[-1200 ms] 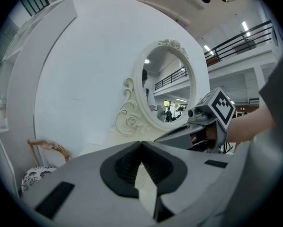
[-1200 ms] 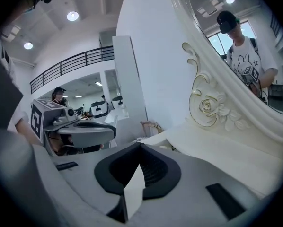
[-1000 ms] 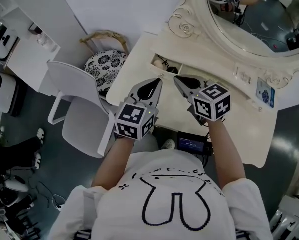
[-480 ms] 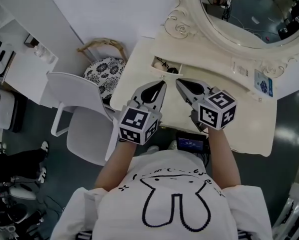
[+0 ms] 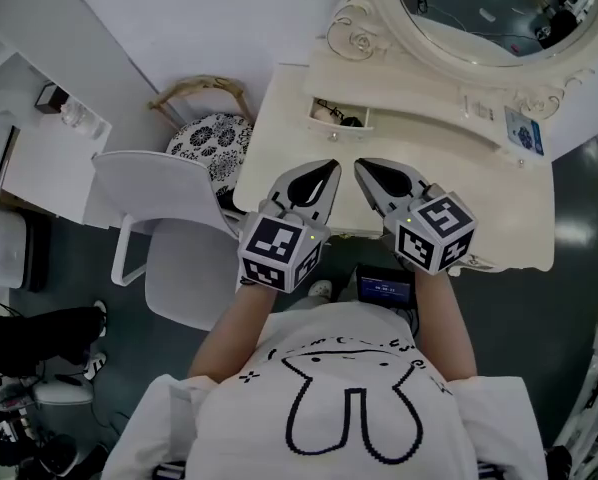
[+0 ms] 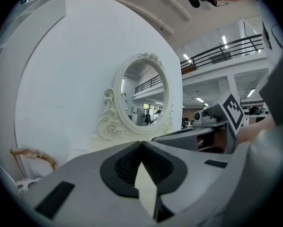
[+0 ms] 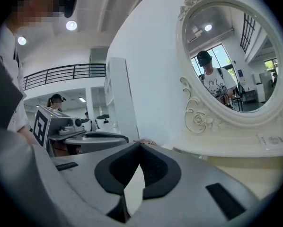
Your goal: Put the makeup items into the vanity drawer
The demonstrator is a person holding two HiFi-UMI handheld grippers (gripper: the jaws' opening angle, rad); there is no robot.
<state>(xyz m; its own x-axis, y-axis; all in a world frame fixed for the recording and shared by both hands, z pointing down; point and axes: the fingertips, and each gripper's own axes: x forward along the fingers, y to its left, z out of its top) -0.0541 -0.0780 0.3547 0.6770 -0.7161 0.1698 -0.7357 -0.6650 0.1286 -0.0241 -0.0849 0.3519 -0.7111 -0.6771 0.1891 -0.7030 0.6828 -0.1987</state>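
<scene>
The cream vanity table (image 5: 459, 208) has a small drawer (image 5: 337, 115) standing open at its back left, with dark small items (image 5: 352, 121) lying inside. My left gripper (image 5: 331, 167) and right gripper (image 5: 363, 165) hover side by side over the table's front left, short of the drawer, both pointing toward it. Both are shut with nothing between the jaws. In the left gripper view the left gripper (image 6: 141, 143) shows its tips meeting, with the mirror (image 6: 144, 98) beyond. The right gripper (image 7: 140, 144) looks the same in its own view.
An oval ornate mirror (image 5: 479, 8) stands at the back of the vanity, with small cards (image 5: 520, 128) beneath it. A white chair (image 5: 169, 228) and a patterned cushion (image 5: 207, 133) sit left of the table. A device with a screen (image 5: 384, 288) lies under the front edge.
Both grippers have drawn back from the open drawer toward the person, staying shut and empty. The head view has shifted, so the vanity sits higher in the picture.
</scene>
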